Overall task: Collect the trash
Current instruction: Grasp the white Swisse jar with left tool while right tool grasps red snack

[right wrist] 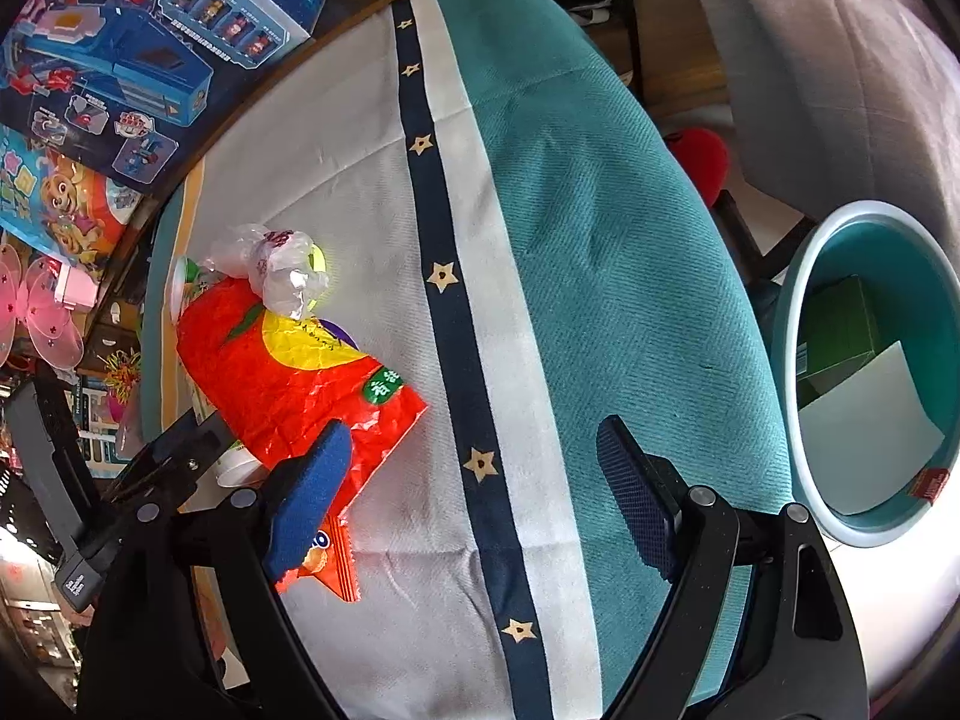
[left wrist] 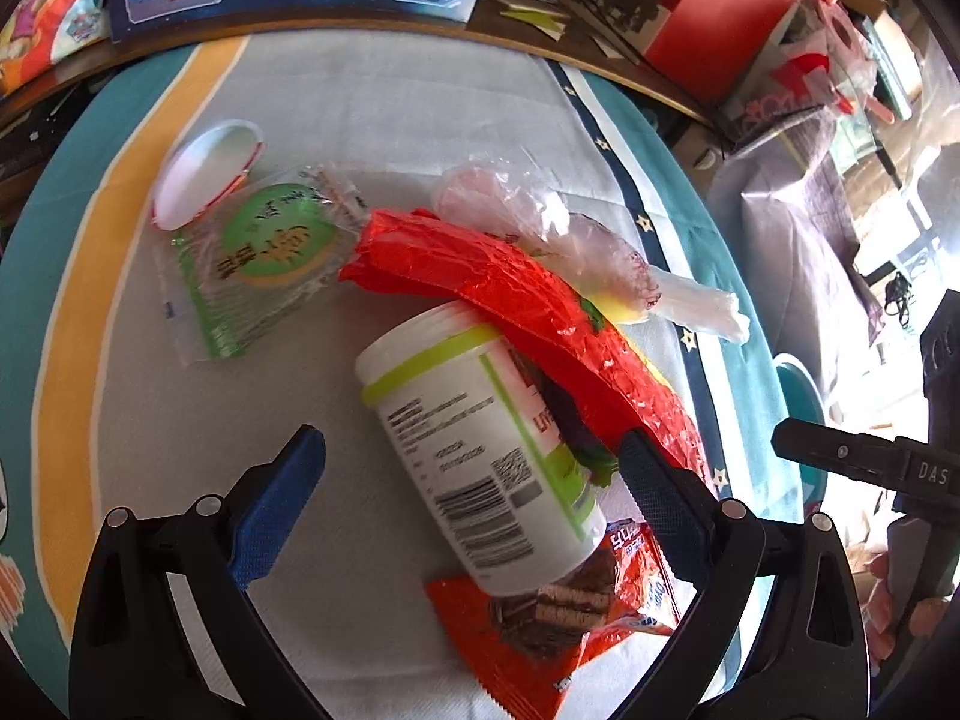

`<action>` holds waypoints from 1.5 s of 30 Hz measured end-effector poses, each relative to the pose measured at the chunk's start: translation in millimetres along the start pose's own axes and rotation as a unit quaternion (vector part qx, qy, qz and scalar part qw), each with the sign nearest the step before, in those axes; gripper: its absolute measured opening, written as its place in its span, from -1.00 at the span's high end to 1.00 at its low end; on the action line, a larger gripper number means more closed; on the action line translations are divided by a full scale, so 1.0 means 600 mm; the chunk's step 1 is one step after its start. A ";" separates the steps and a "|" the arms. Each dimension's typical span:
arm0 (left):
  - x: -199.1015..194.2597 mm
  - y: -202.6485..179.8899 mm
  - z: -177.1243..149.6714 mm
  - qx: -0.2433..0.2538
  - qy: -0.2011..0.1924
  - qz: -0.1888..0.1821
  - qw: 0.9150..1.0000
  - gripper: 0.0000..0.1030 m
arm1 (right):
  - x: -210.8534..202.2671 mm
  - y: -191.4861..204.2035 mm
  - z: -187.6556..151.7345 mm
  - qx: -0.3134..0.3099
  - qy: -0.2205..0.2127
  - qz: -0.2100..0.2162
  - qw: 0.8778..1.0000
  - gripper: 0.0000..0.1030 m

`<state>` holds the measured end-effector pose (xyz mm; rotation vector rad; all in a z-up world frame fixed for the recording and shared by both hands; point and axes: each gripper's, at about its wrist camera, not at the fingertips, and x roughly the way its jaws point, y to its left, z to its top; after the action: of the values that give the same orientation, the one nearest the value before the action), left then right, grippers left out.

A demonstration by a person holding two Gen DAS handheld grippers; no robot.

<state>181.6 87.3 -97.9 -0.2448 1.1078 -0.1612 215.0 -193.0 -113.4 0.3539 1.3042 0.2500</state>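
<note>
both fingers (left wrist: 474,480) apart — around canister (left wrist: 474,450)

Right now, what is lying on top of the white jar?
A crumpled red wrapper drapes across the white jar. Clear plastic sits on the wrapper. The jar's base rests on an orange snack packet; anything else beneath is hidden.

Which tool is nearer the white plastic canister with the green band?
Left. The left tool is open with the white plastic canister lying between its fingers; the right tool is open over bare tablecloth beside the pile.
</note>
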 end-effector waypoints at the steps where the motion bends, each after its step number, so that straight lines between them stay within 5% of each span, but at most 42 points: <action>1: 0.004 -0.001 -0.001 0.000 0.002 -0.003 1.000 -0.90 | 0.002 0.005 0.001 -0.002 0.002 0.000 1.000 -0.55; 2: 0.007 -0.001 -0.004 0.000 0.003 -0.006 1.000 -0.89 | 0.004 0.009 0.002 -0.005 0.003 0.000 1.000 -0.55; 6: 0.004 0.008 -0.016 0.009 0.005 -0.018 1.000 -0.13 | 0.007 0.027 0.004 -0.014 0.005 -0.002 1.000 -0.55; 8: -0.005 0.015 -0.024 0.016 0.000 -0.006 1.000 -0.04 | 0.009 0.040 0.006 -0.021 0.006 0.000 1.000 -0.55; 22: -0.059 0.129 -0.065 -0.025 0.000 0.012 1.000 -0.06 | 0.082 0.171 0.024 -0.122 0.020 -0.020 0.992 -0.55; 28: -0.061 0.137 -0.064 -0.012 -0.009 0.008 1.000 -0.40 | 0.120 0.200 0.034 -0.177 0.028 -0.056 0.982 -0.71; 36: -0.061 0.149 -0.060 -0.012 -0.014 0.008 1.000 -0.45 | 0.147 0.217 0.015 -0.219 0.026 -0.074 0.972 -0.78; 40: -0.063 0.152 -0.065 -0.016 -0.017 0.008 1.000 -0.44 | 0.133 0.217 0.006 -0.226 0.011 -0.075 0.971 -0.18; 42: -0.065 0.154 -0.067 -0.020 -0.019 0.010 1.000 -0.43 | 0.128 0.219 0.005 -0.219 0.013 -0.058 0.974 -0.05; 45: -0.068 0.152 -0.070 -0.025 -0.017 0.011 0.999 -0.03 | 0.109 0.219 -0.004 -0.218 0.009 -0.046 0.975 0.03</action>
<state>126.4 180.4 -105.6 -0.2786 1.0818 -0.1094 231.4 -47.2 -120.6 -0.0824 1.2417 0.4513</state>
